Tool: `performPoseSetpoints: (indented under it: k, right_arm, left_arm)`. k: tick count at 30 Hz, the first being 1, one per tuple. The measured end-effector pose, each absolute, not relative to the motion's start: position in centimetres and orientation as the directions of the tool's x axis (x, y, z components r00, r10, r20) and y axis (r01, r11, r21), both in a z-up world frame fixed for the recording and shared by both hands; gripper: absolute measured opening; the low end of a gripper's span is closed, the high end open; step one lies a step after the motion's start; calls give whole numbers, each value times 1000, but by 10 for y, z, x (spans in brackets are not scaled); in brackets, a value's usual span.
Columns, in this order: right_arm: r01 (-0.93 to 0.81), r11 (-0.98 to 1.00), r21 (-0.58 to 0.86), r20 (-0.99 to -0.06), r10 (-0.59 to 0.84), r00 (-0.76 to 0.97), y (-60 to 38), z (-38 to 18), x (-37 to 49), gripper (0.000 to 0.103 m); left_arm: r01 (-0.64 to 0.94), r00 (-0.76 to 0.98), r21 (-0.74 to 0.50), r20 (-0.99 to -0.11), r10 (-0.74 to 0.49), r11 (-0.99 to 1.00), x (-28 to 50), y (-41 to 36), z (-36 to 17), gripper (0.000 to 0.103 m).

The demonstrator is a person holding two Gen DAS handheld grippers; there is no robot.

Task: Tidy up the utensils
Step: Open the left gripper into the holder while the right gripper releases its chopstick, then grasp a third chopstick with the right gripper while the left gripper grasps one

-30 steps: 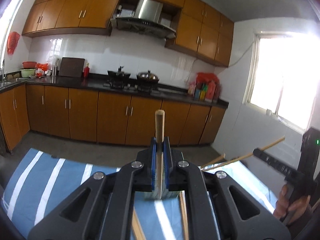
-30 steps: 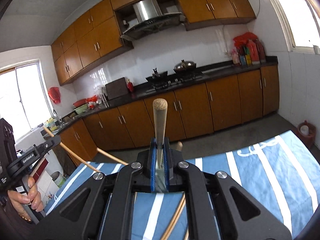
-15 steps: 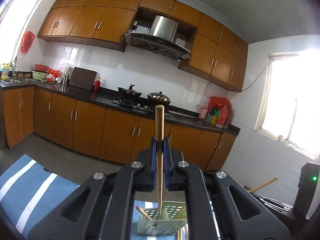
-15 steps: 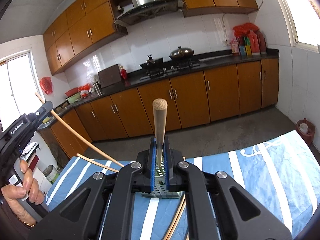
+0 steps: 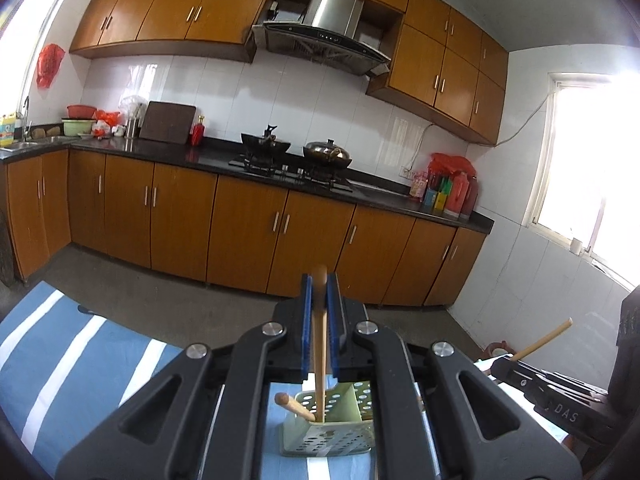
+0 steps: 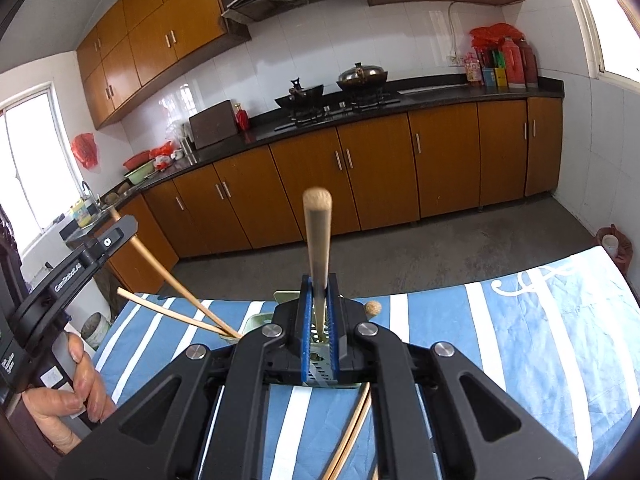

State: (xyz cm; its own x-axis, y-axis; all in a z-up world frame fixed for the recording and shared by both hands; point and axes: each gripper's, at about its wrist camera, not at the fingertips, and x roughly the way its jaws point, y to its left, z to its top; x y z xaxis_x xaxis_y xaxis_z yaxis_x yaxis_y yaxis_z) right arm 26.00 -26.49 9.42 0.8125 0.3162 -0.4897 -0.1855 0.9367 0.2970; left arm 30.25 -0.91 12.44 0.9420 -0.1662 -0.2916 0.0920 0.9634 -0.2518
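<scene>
Holding a wooden stick each, the two grippers hang over a green holder with holes that stands on the blue striped table. The left gripper is just starting to open its fingers, and its wooden stick is between them, with the low end already down in the holder. Another stick leans in that holder beside it. The right gripper has its fingers squeezed tight on a thicker wooden handle that points up, with its low end near the holder. More long sticks lie on the table under this gripper. These sticks look light, stiff and smooth, so I think they could slip. Taking hold near the middle looks best. Far back are brown cupboards and a stove with pots.
</scene>
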Motion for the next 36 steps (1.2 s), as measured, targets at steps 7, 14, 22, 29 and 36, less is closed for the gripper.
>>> performPoseSetpoints:
  k: [7, 14, 22, 29, 36]
  right_arm:
    - [-164, 940, 301, -469, 295, 832, -269, 104, 253, 26]
    - [-130, 956, 264, -409, 233, 882, -287, 119, 220, 32]
    - [4, 975, 224, -508, 113, 854, -325, 66, 195, 32]
    - [25, 971, 239, -707, 156, 690, -306, -43, 204, 32]
    - [-52, 980, 192, -781, 185, 597, -249, -102, 204, 31]
  left_arm:
    - [80, 950, -264, -272, -154, 961, 288, 5, 132, 27]
    - [48, 949, -255, -291, -124, 966, 251, 31, 136, 32]
    - [-53, 905, -191, -424, -34, 980, 206, 79, 80, 38]
    - [-81, 775, -149, -631, -31, 986, 204, 90, -8, 38]
    - [-22, 691, -196, -712, -127, 980, 192, 76, -58, 38]
